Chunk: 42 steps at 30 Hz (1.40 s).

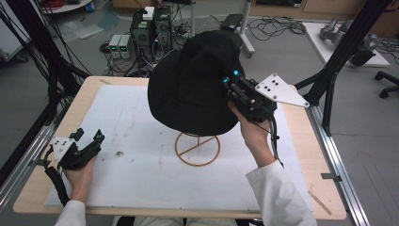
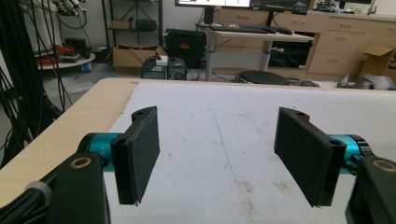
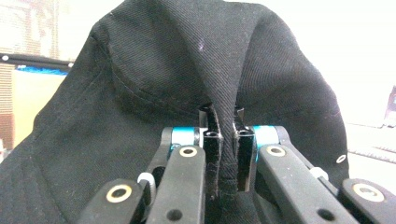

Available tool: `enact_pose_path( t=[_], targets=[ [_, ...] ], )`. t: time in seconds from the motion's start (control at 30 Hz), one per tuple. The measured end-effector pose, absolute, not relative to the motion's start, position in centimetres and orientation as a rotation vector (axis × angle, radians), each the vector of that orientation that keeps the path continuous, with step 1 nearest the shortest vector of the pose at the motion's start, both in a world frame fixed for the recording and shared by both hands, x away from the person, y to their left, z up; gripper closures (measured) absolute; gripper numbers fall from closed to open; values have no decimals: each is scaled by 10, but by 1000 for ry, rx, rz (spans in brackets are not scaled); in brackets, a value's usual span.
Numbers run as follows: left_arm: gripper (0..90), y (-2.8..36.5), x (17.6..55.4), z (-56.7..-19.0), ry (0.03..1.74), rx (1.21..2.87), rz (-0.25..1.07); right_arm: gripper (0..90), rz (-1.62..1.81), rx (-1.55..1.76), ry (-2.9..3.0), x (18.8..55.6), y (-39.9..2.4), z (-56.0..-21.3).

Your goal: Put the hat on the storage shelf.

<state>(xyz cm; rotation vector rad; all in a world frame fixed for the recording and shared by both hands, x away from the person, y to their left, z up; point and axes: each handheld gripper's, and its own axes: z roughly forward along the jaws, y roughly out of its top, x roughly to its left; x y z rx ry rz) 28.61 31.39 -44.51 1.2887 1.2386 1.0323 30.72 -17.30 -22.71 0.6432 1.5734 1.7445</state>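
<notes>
A black bucket hat [image 1: 193, 84] hangs in the air over the table, above a brown wire stand with a ring base [image 1: 197, 149]. My right gripper [image 1: 229, 80] is shut on the hat's brim at its right side; in the right gripper view the black fabric [image 3: 187, 74] is pinched between the pads [image 3: 211, 140]. My left gripper [image 1: 89, 139] rests low at the table's left edge, held in a hand. In the left gripper view its jaws stand wide apart over the white mat [image 2: 224, 130], with nothing between the pads [image 2: 140, 149].
A white mat [image 1: 141, 179] covers most of the wooden table [image 1: 301, 136]. Black frame posts [image 1: 343, 52] rise at the right, cables hang at the left. Boxes and cables lie on the floor beyond the far edge.
</notes>
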Motion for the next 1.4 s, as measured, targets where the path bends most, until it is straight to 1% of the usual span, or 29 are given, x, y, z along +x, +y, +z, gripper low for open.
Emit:
enact_pose_path(
  t=[0.2,0.47,0.63,1.1,1.17,1.27,1.4],
  targets=[
    [312,312,286,-445,1233,1290,1033,867,1723,663,1627,308,-171,-239],
    [312,312,286,-444,1232,1290,1024,867,1726,701,1702,303,-170,-277],
    [312,311,286,-444,1224,1283,1014,867,1748,734,1704,302,-171,-294],
    [312,311,286,-444,1223,1281,1012,854,1743,719,1702,296,-174,-300],
    [312,311,286,-444,1226,1285,1014,837,1745,722,1700,295,-174,-299],
    [312,311,286,-444,1226,1285,1014,782,1750,726,1690,295,-175,-299],
    [312,311,286,-444,1226,1286,1013,755,1758,714,1691,294,-176,-298]
  ],
)
